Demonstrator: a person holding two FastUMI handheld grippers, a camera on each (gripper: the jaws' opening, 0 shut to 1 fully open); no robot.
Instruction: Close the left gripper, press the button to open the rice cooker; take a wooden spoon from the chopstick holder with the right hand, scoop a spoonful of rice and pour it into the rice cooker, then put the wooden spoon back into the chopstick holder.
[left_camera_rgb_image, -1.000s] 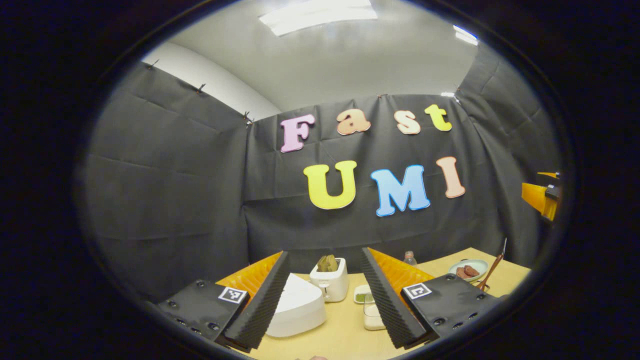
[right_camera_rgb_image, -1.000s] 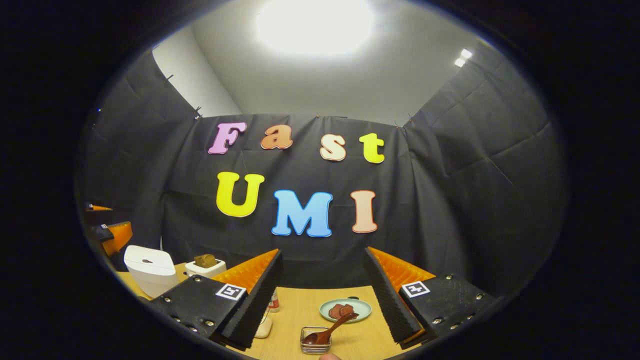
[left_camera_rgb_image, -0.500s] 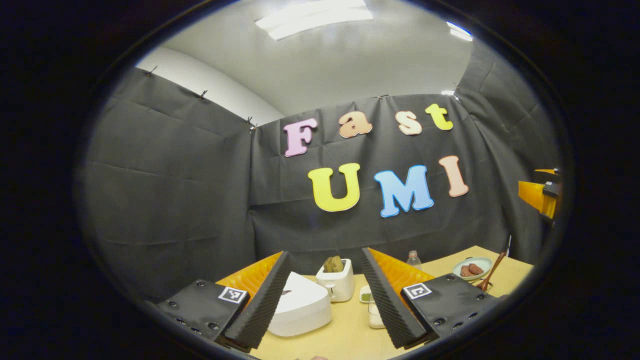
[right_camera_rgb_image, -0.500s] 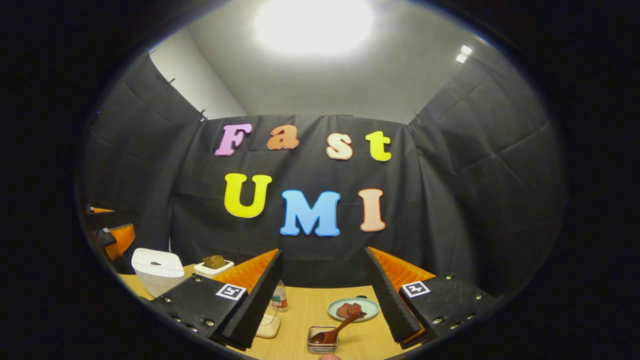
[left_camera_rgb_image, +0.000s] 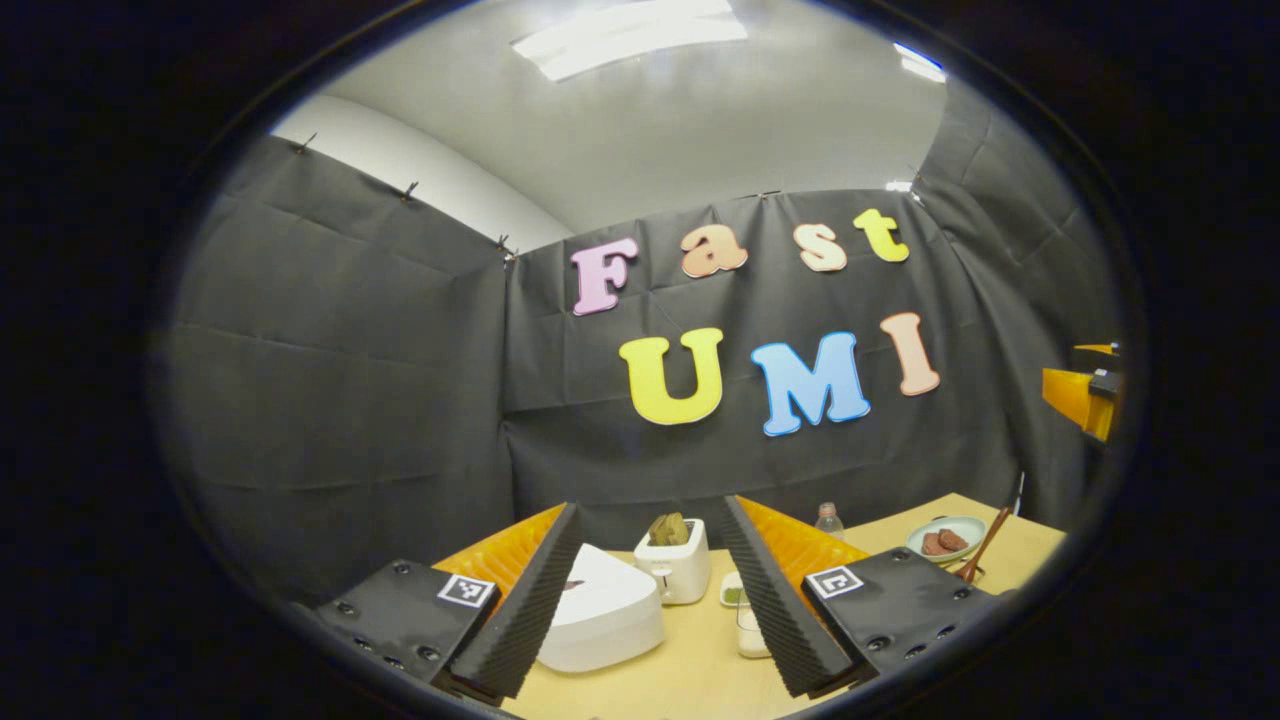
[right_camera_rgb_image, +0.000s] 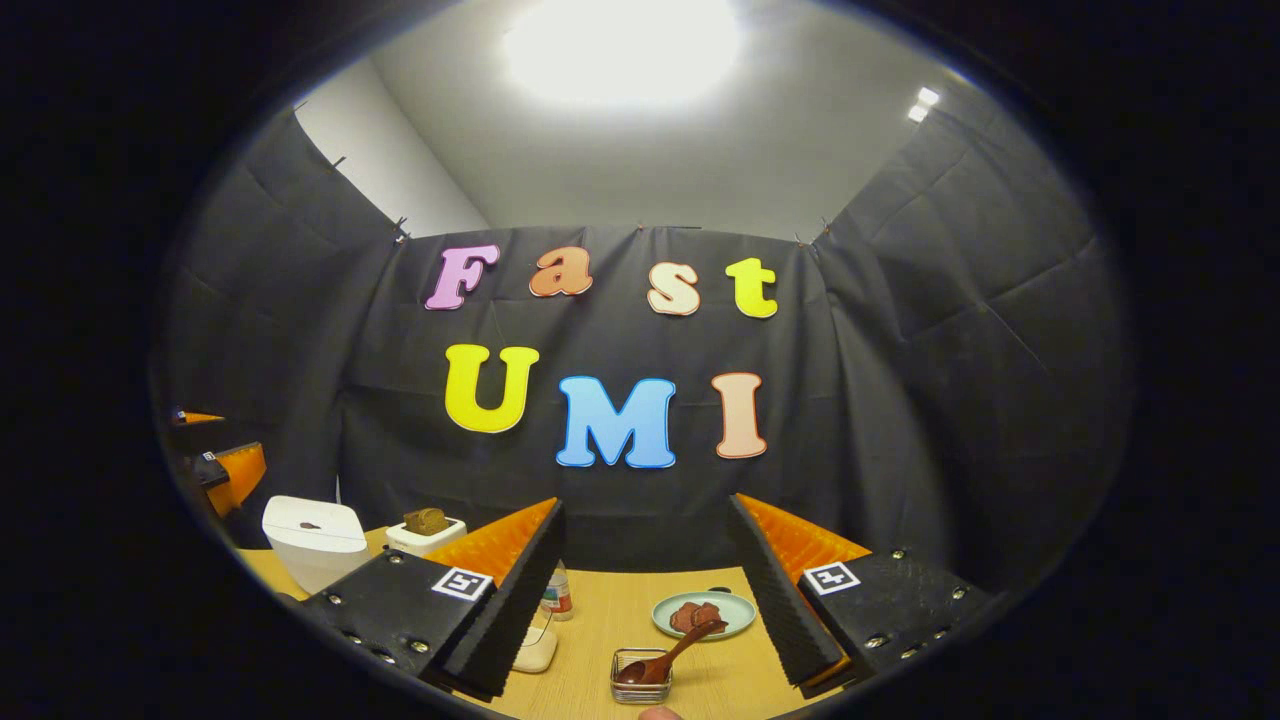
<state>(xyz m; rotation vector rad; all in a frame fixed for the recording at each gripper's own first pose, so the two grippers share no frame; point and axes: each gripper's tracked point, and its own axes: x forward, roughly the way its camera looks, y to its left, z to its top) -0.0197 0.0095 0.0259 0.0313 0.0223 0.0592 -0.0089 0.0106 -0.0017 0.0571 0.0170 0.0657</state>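
Observation:
The white rice cooker (left_camera_rgb_image: 600, 615), lid down, sits on the table just beyond my left gripper (left_camera_rgb_image: 650, 508), partly behind its left finger. That gripper is open and holds nothing. In the right gripper view the cooker (right_camera_rgb_image: 315, 540) stands far left. My right gripper (right_camera_rgb_image: 645, 505) is open too, with nothing between its fingers. Below and ahead of it a small wire chopstick holder (right_camera_rgb_image: 640, 678) holds the wooden spoon (right_camera_rgb_image: 668, 655), handle leaning up to the right. In the left gripper view the spoon's handle (left_camera_rgb_image: 985, 545) shows at far right. A small container of something white (right_camera_rgb_image: 535, 650) stands beside the right gripper's left finger.
A white toaster (left_camera_rgb_image: 675, 570) with bread stands behind the cooker. A small bottle (right_camera_rgb_image: 558, 595) and a pale green plate (right_camera_rgb_image: 703, 613) with brown pieces sit mid-table. The wooden table (right_camera_rgb_image: 600, 610) ends at the black cloth wall. The left gripper (right_camera_rgb_image: 225, 470) shows at the left edge.
Both views have drifted only slightly; the cooker and toaster sit a little further right in the left gripper view. Both grippers stay open.

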